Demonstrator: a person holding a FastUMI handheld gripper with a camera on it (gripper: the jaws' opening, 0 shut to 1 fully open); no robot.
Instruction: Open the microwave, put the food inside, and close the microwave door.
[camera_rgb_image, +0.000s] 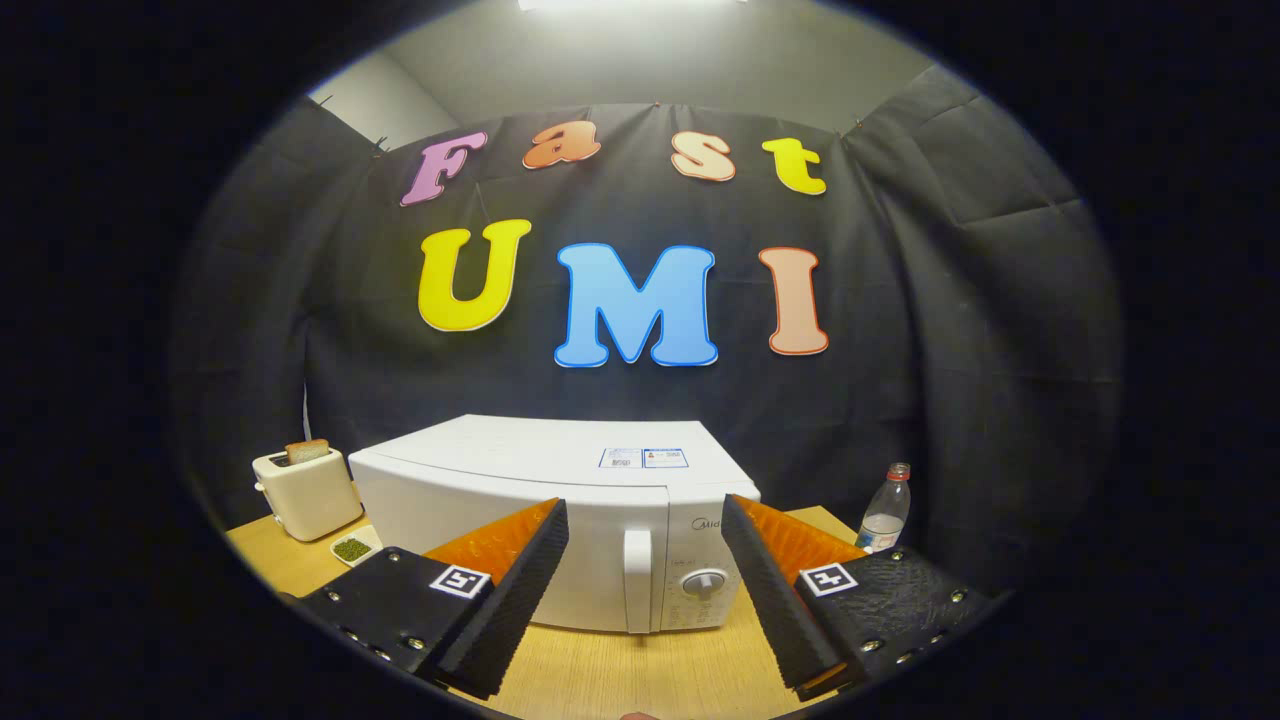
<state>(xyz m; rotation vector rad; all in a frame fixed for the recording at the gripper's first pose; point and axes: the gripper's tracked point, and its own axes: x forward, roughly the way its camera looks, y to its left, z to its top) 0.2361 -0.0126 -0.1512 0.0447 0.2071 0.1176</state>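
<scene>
Gripper: the gripper (645, 520) is held above the near part of the table, its 2 fingers spread wide apart with nothing between the pads; it touches nothing.
Microwave: a white microwave (545, 510) stands on the wooden table (620, 670) just beyond the fingertips, front facing the camera, door closed.
Door handle: the upright white handle (637, 580) runs down the right edge of the door, and it sits in the gap between the 2 fingers, slightly nearer the right one.
Dial: 1 round knob (705, 585) sits on the control panel just right of the handle (the small print around it is too fine to make out).
Food: a small white dish (355, 547) of something green lies on the table to the left of the microwave, near its front corner and just ahead of the toaster.
Toaster: a cream toaster (305, 492) stands left of the microwave, with 1 slice of bread (307, 451) sticking up from its slot.
Bottle: a clear plastic bottle (885, 510) with a dark reddish cap stands upright to the right of the microwave, behind the right finger.
</scene>
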